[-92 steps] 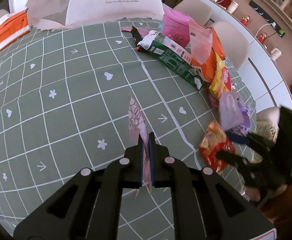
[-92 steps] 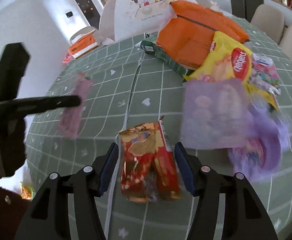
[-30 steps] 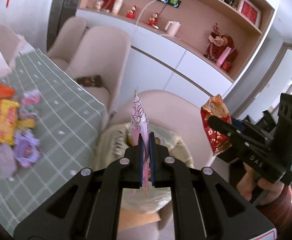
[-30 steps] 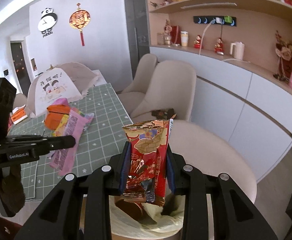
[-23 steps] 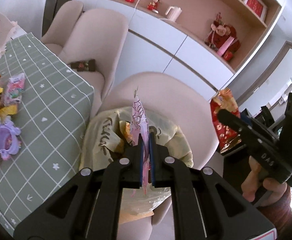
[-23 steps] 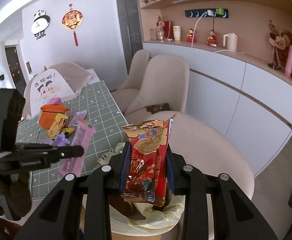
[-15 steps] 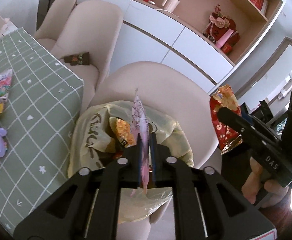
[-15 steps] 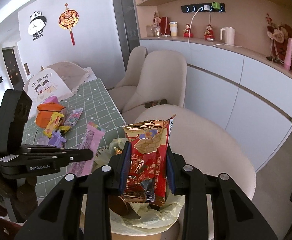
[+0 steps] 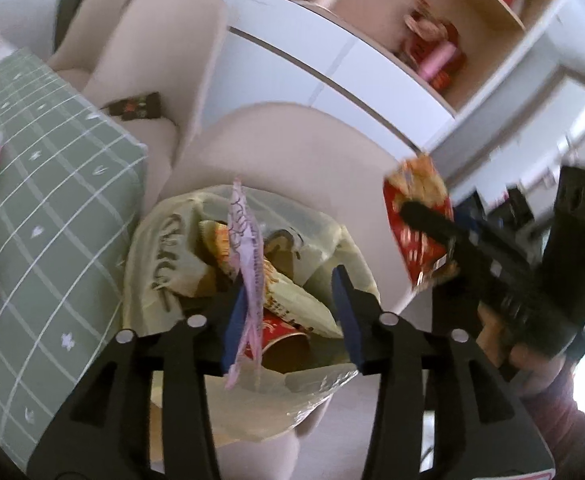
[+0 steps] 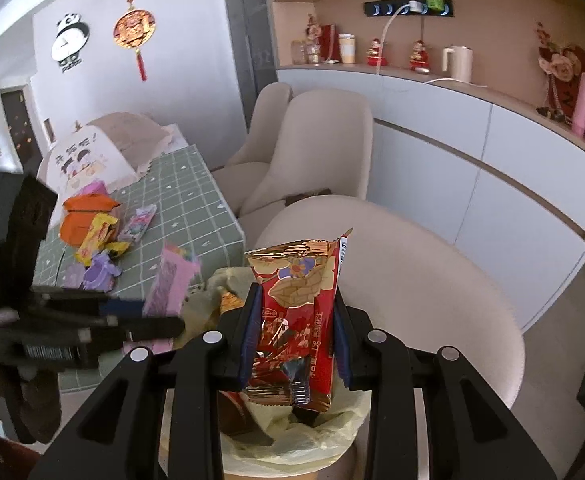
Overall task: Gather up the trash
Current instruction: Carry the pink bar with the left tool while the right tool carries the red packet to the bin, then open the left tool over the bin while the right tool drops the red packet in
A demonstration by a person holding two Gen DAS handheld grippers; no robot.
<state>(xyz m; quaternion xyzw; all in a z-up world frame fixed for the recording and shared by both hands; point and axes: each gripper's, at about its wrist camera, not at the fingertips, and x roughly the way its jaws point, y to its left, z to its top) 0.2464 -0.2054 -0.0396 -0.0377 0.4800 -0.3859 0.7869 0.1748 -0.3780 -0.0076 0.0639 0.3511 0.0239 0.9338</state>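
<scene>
Left gripper [image 9: 290, 316] jaws opening, the pink wrapper [image 9: 246, 280] loose against one pad above the trash bag [image 9: 164, 248]; right gripper [image 10: 294, 340] clamps the red snack packet [image 10: 298, 320].

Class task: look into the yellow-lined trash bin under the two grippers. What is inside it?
Inside the trash bin lie snack wrappers and a red paper cup. The pink wrapper and gripper fingers cover parts; anything deeper is hidden.

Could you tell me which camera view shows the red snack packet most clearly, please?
The right wrist view: the red snack packet stands front-on and sharp, pinched in the right claw above the bin bag. The left wrist view catches it small, blurred, partly hidden.
</scene>
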